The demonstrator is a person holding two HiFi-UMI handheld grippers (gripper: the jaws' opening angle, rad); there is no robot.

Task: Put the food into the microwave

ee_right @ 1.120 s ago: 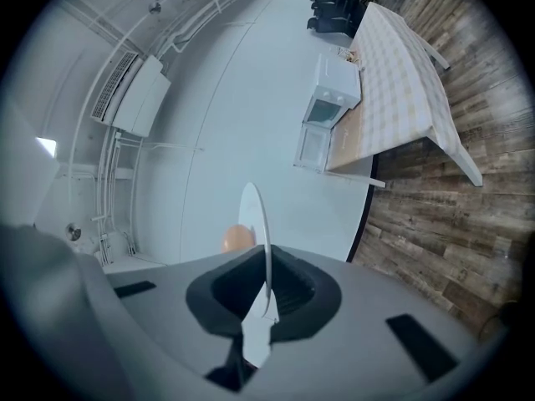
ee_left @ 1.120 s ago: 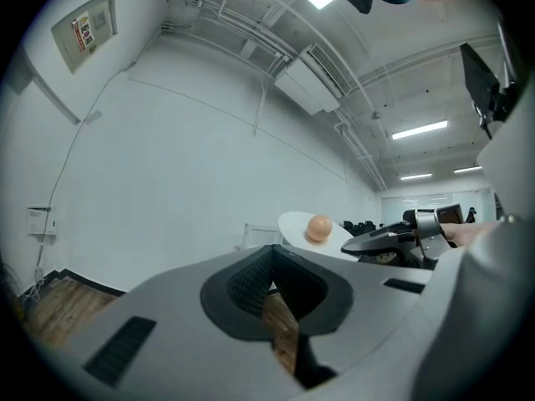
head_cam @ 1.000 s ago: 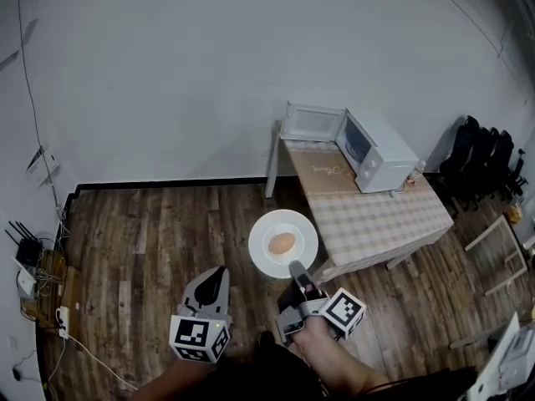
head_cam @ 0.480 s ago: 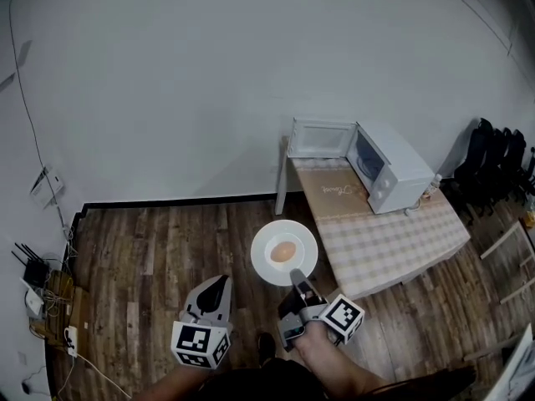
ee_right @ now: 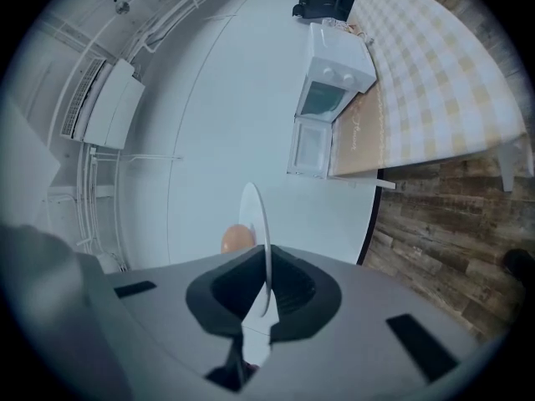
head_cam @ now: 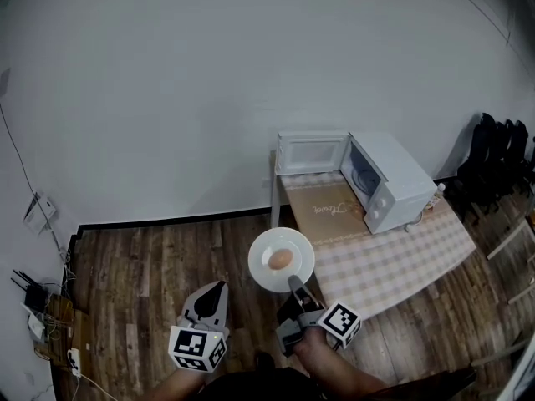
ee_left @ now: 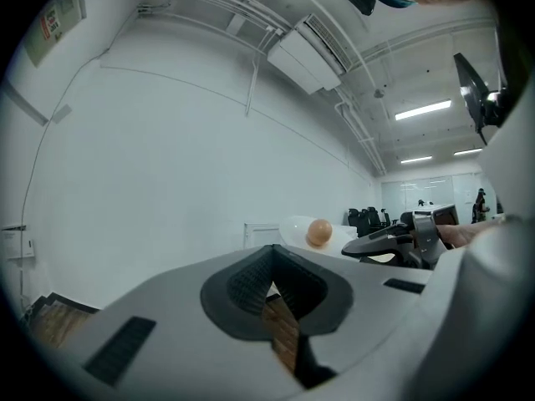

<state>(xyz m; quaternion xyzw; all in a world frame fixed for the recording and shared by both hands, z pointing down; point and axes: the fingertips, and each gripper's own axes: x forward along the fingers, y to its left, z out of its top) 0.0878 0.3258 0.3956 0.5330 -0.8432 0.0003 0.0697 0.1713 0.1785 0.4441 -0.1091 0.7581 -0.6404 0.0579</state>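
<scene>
Head view shows a white plate (head_cam: 262,251) held level above the wooden floor (head_cam: 134,266), with one brown, egg-shaped piece of food (head_cam: 280,260) lying near its middle. The plate's near rim is pinched by the right gripper (head_cam: 294,283), which is held in a hand (head_cam: 322,353) at the bottom edge of the picture. In the right gripper view the plate is seen edge-on, its thin rim clamped between the two dark pads, and the food is partly seen behind it. The left gripper (head_cam: 219,288) is held beside the right one, apart from the plate, over bare floor. In the left gripper view its jaws are pressed together at the tips with nothing between them, and the plate and food are seen off to its right. A table (head_cam: 393,253) covered with a pale checked cloth is placed against the white wall (head_cam: 167,98), and the plate is held just beside its near corner, not above it. A white microwave (head_cam: 393,174) is set at the far end of the table, well apart from the plate, with its door (head_cam: 311,153) swung open toward the wall. Dark chairs (head_cam: 500,153) are stacked at the right edge, and some cables and small devices (head_cam: 33,303) are seen on the floor at the far left.
</scene>
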